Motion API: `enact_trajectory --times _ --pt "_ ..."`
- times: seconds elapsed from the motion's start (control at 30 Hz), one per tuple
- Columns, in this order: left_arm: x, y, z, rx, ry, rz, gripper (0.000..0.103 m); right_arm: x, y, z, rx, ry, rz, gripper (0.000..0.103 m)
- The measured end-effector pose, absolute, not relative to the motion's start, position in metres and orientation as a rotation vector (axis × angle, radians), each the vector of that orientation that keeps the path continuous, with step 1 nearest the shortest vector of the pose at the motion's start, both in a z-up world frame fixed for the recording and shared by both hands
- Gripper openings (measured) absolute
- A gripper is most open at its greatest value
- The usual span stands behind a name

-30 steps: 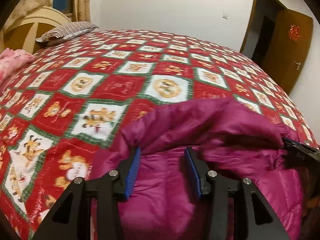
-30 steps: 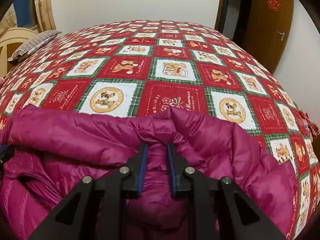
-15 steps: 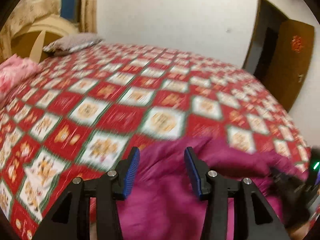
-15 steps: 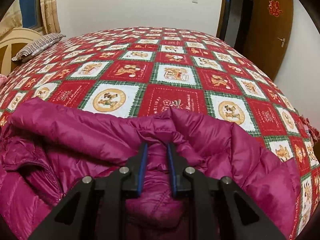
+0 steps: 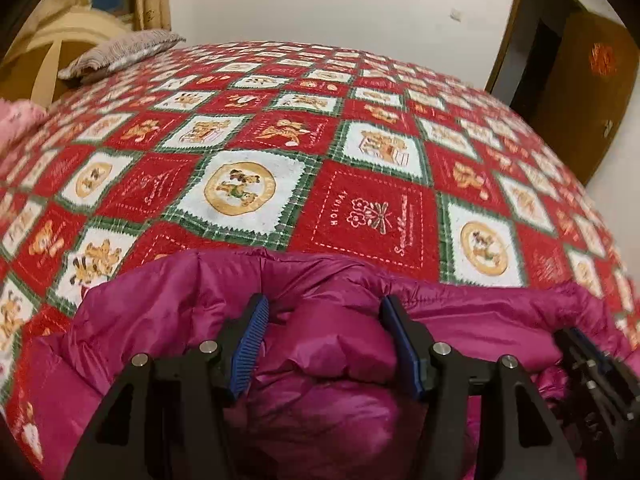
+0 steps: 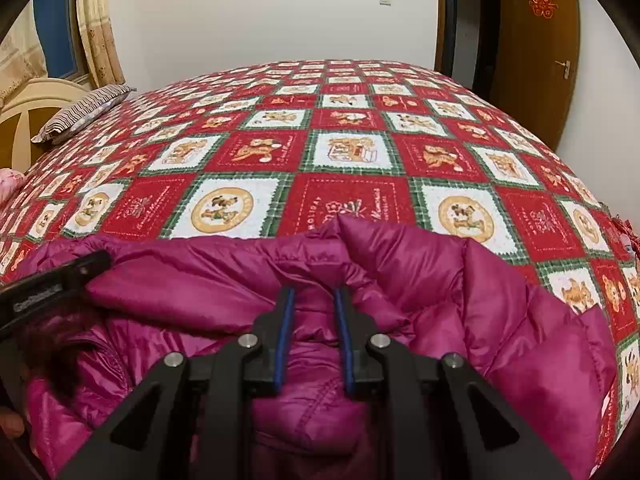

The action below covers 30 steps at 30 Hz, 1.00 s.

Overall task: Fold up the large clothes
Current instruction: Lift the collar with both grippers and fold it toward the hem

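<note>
A magenta puffer jacket (image 5: 168, 320) lies bunched at the near edge of the bed; in the right wrist view (image 6: 460, 288) it fills the lower frame. My left gripper (image 5: 324, 312) is open, its blue pads either side of a puffy fold of the jacket. My right gripper (image 6: 314, 296) is shut on a pinch of the jacket near its top edge. The right gripper shows at the right edge of the left wrist view (image 5: 592, 368). The left gripper shows at the left of the right wrist view (image 6: 56, 280).
A red, white and green patchwork blanket (image 5: 360, 176) covers the bed (image 6: 344, 152). A striped pillow (image 5: 124, 48) and a cream headboard (image 5: 44, 64) are at far left. A pink cloth (image 5: 16, 120) lies at the left edge. A brown door (image 6: 536, 40) stands at right.
My left gripper swung right and came down onto the jacket beside the right gripper, still open. The right gripper kept its pinch and lifted slightly.
</note>
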<state>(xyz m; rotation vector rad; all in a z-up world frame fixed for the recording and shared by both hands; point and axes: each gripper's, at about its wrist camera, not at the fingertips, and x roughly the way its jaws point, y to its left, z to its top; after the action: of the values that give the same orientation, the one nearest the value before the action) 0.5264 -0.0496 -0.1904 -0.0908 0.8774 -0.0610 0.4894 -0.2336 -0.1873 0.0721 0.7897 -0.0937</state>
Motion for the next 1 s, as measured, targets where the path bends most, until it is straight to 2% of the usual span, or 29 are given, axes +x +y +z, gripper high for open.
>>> enact_trajectory --times 0.3,0.4,0.5,0.6,0.83,1.0 --pt "0.528 -0.058 -0.195 -0.028 0.843 -0.035 0.061 0.480 -0.241 -0.167 0.138 0.746 -0.121 0.022" --pt "0.528 -0.058 -0.195 -0.026 0.843 -0.034 0.061 0.485 -0.230 -0.162 0.021 0.742 -0.177 0.025" --pt "0.527 -0.058 -0.195 -0.031 0.842 -0.037 0.061 0.502 -0.224 -0.189 -0.067 0.869 -0.202 0.024" --pt "0.527 -0.058 -0.195 -0.029 0.843 -0.036 0.061 0.500 -0.217 -0.191 -0.114 0.840 -0.227 0.024" --pt "0.527 -0.057 -0.195 -0.031 0.843 -0.039 0.061 0.494 -0.228 -0.187 -0.054 0.828 -0.194 0.024" --pt "0.527 -0.057 -0.195 -0.032 0.845 -0.038 0.061 0.445 -0.255 -0.149 0.046 0.725 -0.191 0.024"
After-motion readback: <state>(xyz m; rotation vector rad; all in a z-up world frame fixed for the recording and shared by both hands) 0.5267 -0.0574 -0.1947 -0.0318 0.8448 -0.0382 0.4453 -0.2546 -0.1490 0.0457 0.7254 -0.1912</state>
